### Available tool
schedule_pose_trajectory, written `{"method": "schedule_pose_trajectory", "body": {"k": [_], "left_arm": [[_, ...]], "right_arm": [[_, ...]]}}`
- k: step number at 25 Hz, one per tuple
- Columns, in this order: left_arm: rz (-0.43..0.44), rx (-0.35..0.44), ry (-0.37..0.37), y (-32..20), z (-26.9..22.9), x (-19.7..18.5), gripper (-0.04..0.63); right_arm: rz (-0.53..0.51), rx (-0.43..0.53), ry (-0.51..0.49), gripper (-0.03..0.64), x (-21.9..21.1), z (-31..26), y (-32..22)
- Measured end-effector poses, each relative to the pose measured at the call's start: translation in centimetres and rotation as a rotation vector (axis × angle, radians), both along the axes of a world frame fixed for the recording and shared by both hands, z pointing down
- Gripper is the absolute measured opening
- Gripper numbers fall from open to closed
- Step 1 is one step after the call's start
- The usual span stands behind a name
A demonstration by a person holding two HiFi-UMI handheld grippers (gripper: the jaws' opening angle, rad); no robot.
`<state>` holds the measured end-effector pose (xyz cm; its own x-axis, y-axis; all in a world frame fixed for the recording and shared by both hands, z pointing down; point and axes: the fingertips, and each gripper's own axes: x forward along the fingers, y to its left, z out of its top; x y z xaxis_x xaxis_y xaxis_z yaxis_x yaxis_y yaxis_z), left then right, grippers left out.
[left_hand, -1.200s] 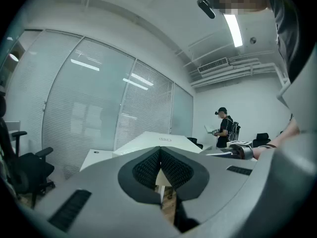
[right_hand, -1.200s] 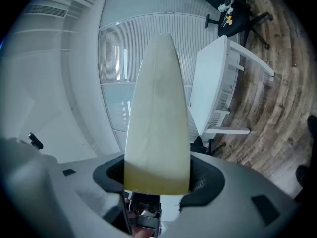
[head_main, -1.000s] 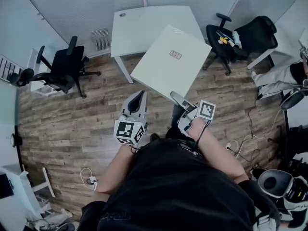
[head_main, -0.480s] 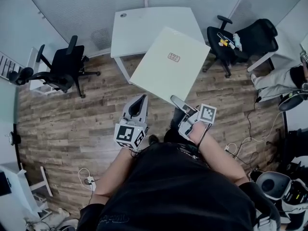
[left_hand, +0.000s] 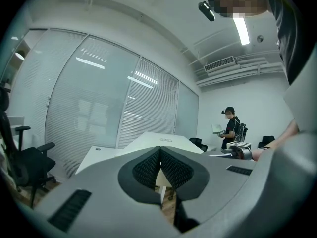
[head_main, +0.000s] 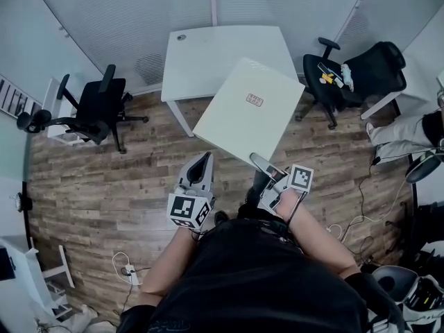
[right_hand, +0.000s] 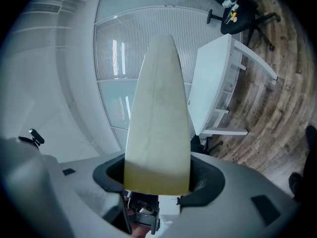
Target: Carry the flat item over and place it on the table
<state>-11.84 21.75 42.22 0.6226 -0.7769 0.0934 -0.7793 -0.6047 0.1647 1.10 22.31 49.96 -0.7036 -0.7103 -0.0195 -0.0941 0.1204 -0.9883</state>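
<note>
The flat item is a cream square box [head_main: 248, 108] with a small label, held out level above the wood floor, its far corner over the front edge of the white table [head_main: 208, 50]. My right gripper [head_main: 259, 162] is shut on the box's near edge; in the right gripper view the box [right_hand: 158, 118] fills the space between the jaws. My left gripper [head_main: 203, 159] hangs beside it to the left, apart from the box, shut with nothing in it; its pads [left_hand: 148, 167] meet at the tip. Beyond them show the box [left_hand: 161, 142] and the table [left_hand: 101, 155].
A black office chair [head_main: 97, 103] stands left of the table, and two more [head_main: 364, 54] stand at its right, one bearing small items [head_main: 326, 64]. A seated person's leg [head_main: 406, 116] and floor cables [head_main: 347, 207] lie at the right. A standing person [left_hand: 231, 129] holds a sheet.
Both grippers and the box have come a little closer to the white table. The right grip on the box is the same, and the left jaws remain closed.
</note>
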Motion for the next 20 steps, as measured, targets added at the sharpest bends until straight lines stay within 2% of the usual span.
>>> {"method": "schedule_pose_trajectory", "body": {"k": [10, 15, 20], "left_arm": [[-0.032, -0.008, 0.014, -6.2, 0.6, 5.6, 0.012], [-0.066, 0.012, 0.021, -9.1, -0.1, 8.8, 0.012], [-0.099, -0.003, 0.007, -10.5, 0.5, 10.2, 0.012]], "right_arm": [[-0.032, -0.002, -0.017, 0.296, 5.5, 0.5, -5.8], [-0.068, 0.003, -0.003, 0.296, 8.6, 0.6, -8.6], [-0.096, -0.009, -0.023, 0.296, 10.3, 0.9, -9.9]]}}
